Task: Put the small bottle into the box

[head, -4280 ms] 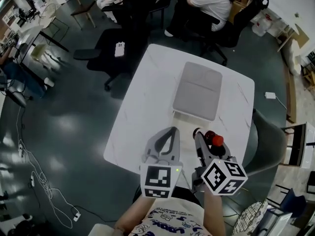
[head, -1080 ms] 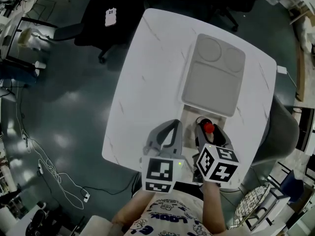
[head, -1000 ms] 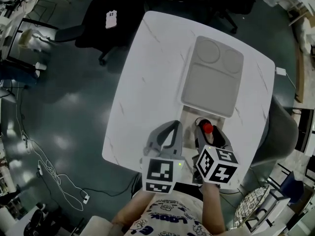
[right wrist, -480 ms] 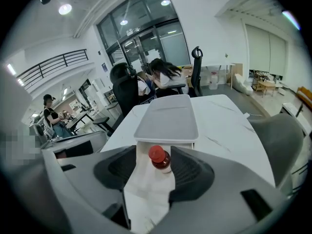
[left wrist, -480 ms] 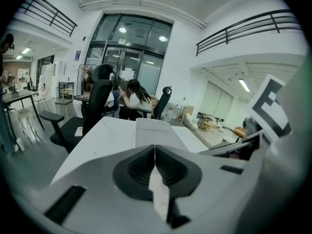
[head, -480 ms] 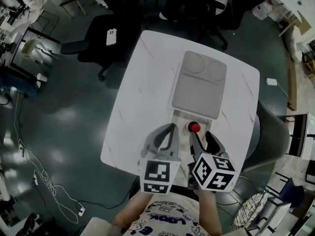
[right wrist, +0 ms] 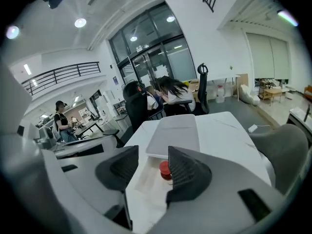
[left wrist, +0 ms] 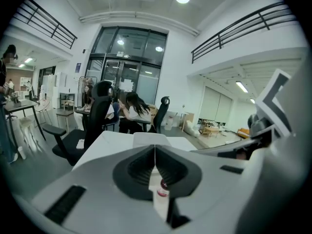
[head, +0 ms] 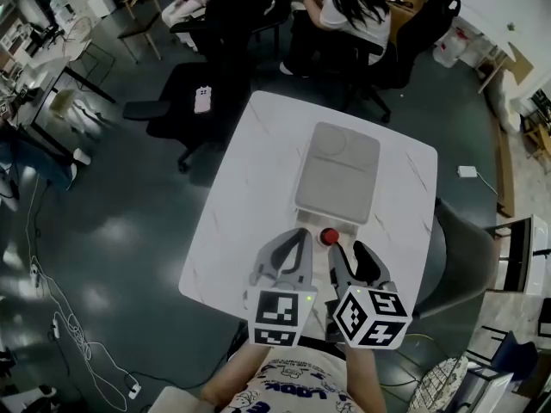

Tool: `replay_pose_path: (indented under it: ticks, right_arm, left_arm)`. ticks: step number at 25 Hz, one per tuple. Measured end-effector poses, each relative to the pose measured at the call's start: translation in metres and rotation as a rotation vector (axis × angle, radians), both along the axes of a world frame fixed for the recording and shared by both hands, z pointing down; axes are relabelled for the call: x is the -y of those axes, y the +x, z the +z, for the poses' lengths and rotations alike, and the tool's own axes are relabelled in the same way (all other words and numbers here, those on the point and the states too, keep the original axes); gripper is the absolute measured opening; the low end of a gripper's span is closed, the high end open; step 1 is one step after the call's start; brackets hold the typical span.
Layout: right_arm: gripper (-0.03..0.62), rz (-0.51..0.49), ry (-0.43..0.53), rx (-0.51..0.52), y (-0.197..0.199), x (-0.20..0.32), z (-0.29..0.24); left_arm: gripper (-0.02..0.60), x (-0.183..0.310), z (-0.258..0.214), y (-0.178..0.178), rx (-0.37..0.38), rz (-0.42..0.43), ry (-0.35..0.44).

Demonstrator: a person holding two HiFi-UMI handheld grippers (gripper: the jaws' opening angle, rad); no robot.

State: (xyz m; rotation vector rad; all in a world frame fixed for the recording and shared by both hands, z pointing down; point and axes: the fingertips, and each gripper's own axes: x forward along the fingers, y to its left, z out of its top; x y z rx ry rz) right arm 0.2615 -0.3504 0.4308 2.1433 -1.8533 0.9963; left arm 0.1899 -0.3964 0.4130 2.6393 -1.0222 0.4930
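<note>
The small bottle [head: 329, 236] with a red cap stands upright on the white table [head: 250, 188], on a pale sheet just in front of the grey box [head: 336, 175], whose lid is on. My right gripper [head: 351, 253] hovers just behind the bottle. Its jaws have just been closing but still stand apart with nothing between them. In the right gripper view the bottle [right wrist: 165, 170] shows beyond the right gripper [right wrist: 153, 161], with the box [right wrist: 175, 130] behind it. My left gripper [head: 297, 237] is shut and empty; in its own view the left gripper [left wrist: 155, 152] hangs above the bottle [left wrist: 162, 189].
Black office chairs and seated people crowd the far side of the table [head: 344, 15]. A phone [head: 203, 99] lies on a black chair at the left. A grey chair [head: 461, 256] stands against the table's right edge. A white adaptor [head: 469, 171] lies on the floor.
A second ago the bottle stood between the right jaws. Both grippers have since lifted and drawn back, leaving it standing free, and the right jaws have narrowed.
</note>
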Motion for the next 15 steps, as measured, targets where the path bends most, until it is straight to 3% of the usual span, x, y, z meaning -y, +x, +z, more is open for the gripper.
replay_pose_path:
  ticks: [15]
  right_arm:
    - [0.143, -0.051, 0.152, -0.044, -0.008, -0.004, -0.050]
  left_arm:
    - [0.020, -0.013, -0.051, 0.001, -0.030, -0.014, 0.129]
